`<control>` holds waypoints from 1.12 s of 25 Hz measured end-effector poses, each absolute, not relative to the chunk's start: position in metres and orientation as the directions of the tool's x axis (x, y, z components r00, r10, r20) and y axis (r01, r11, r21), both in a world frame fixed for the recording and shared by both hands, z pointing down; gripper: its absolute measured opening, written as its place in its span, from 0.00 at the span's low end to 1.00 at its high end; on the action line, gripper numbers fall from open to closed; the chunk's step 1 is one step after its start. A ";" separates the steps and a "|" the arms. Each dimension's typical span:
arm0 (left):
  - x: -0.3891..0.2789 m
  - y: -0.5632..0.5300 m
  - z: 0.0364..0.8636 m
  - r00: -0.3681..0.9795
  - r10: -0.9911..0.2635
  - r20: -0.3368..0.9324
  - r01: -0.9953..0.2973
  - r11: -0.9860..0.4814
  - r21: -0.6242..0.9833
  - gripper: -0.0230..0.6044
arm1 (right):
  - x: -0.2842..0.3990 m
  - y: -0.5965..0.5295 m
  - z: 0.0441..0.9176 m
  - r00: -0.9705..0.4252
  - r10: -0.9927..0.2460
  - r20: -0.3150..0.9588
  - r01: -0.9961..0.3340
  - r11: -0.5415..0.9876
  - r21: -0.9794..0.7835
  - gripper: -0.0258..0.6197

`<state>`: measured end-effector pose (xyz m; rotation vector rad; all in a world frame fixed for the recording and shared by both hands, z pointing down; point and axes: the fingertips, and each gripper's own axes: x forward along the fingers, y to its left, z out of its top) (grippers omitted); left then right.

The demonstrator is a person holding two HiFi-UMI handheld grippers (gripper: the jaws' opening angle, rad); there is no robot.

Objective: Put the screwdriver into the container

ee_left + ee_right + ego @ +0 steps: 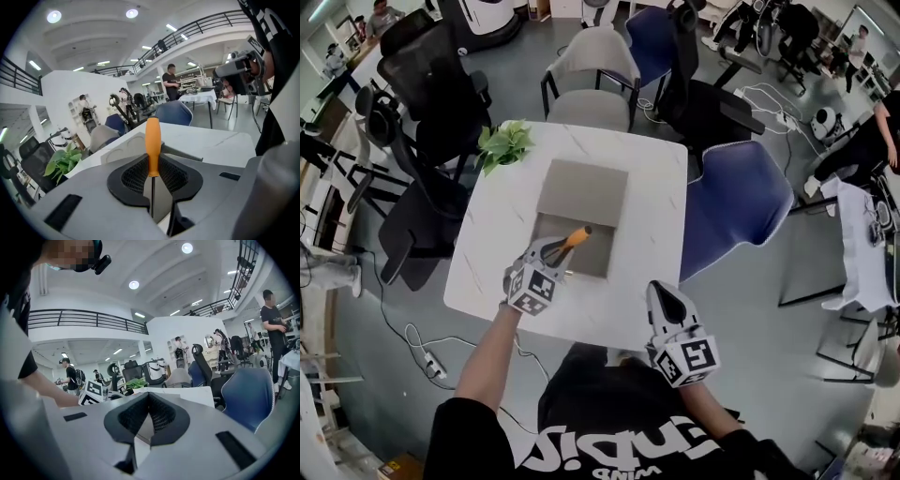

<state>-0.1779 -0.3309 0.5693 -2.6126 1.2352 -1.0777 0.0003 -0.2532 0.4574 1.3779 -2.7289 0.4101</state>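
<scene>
Task progress. The orange-handled screwdriver with a thin steel shaft [575, 236] is off the table, clamped in the left gripper [551, 251], whose jaws pinch it where handle meets shaft. The handle projects forward over the near left part of the shallow grey open container [595, 261]. Its flat grey lid [581, 187] lies folded back toward the table's far edge. Whether the screwdriver touches the container floor cannot be told. By this reading, pick-up and carry are done; lowering and release remain. The right gripper [664, 298] hangs over the table's near edge at the right, jaw tips together, nothing between them.

Surface and room. A square white marble-patterned table [652, 187] carries the container at its centre and a green leafy plant [506, 142] at its far left corner. A blue shell chair [736, 202] stands at the right edge, a grey chair [591, 80] at the far edge and black office chairs [431, 84] to the left. Around it is an open hall with a railed mezzanine, ceiling lights and people.
</scene>
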 end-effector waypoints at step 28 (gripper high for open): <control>-0.152 -0.372 0.684 0.405 -0.351 0.844 -0.404 -0.897 -0.179 0.16 | -0.002 -0.268 0.473 -0.529 -0.818 0.227 -0.846 0.486 -0.218 0.06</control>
